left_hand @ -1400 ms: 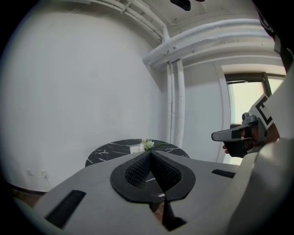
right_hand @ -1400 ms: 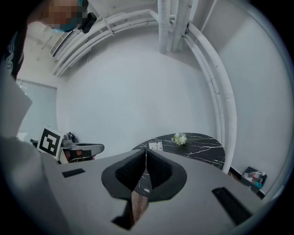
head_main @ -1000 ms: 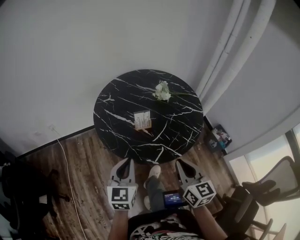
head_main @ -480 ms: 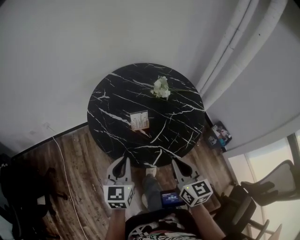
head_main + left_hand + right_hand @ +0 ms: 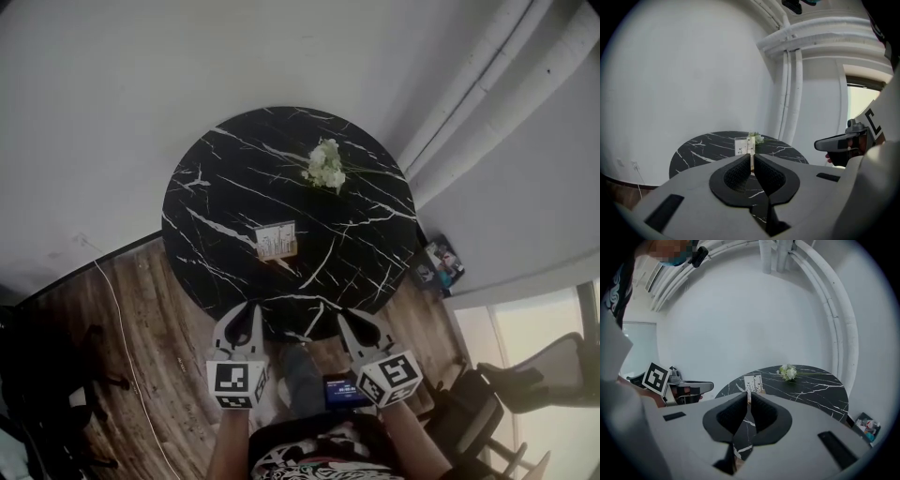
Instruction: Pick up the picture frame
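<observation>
We hold our left gripper (image 5: 249, 311) and right gripper (image 5: 345, 319), both closed on nothing, side by side at the near edge of the round black marble table (image 5: 211, 183), apparently lining up on the small picture frame (image 5: 277, 241) standing near its middle.

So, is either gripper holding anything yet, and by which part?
Nothing is held. The left gripper and right gripper are both shut and empty, short of the picture frame, which stands untouched on the marble table.
</observation>
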{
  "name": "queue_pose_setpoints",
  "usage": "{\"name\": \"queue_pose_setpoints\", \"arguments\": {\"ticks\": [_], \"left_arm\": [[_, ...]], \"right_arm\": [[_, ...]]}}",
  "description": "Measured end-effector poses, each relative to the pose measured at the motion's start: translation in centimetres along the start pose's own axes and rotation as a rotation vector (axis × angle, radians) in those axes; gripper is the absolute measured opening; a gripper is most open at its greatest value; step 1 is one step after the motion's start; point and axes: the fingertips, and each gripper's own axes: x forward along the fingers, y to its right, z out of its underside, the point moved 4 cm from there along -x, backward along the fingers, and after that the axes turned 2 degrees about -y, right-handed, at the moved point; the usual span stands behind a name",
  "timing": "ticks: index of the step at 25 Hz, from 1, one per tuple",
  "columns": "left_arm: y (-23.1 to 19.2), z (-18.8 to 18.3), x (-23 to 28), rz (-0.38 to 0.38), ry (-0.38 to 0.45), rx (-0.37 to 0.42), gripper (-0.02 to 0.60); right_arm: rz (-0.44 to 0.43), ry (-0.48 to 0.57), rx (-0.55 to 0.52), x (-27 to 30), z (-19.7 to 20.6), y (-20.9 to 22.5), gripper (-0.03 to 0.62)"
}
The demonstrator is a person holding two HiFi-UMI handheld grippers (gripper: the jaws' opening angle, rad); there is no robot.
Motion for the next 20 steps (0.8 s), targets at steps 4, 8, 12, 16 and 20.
{"name": "queue_pose_setpoints", "arguments": {"ticks": [4, 8, 12, 16, 20], "left_arm": [[-0.8, 0.3, 1.6, 0.005, -0.020, 0.001, 0.015], [-1.7, 0.2, 2.7, 0.001, -0.021, 0.028, 0.015], [-2.7, 0.5, 4.1, -0.001, -0.035, 0.012, 0.015], [-3.1, 0.9, 5.5, 0.004, -0.057, 0.026, 0.015], [-3.7, 1.0, 7.0, 0.011, -0.072, 0.030, 0.017]], "right_arm": [[-0.011, -0.030, 0.003, 2.2, 0.3, 1.0, 0.021], [-0.024, -0.059, 0.003, 4.3, 0.5, 1.8, 0.021], [-0.036, -0.084, -0.003, 6.3, 0.5, 2.6, 0.021], [-0.053, -0.103, -0.010, 8.3, 0.7, 3.5, 0.021], [-0.076, -0.122, -0.018, 10.1, 0.8, 4.2, 0.021]]}}
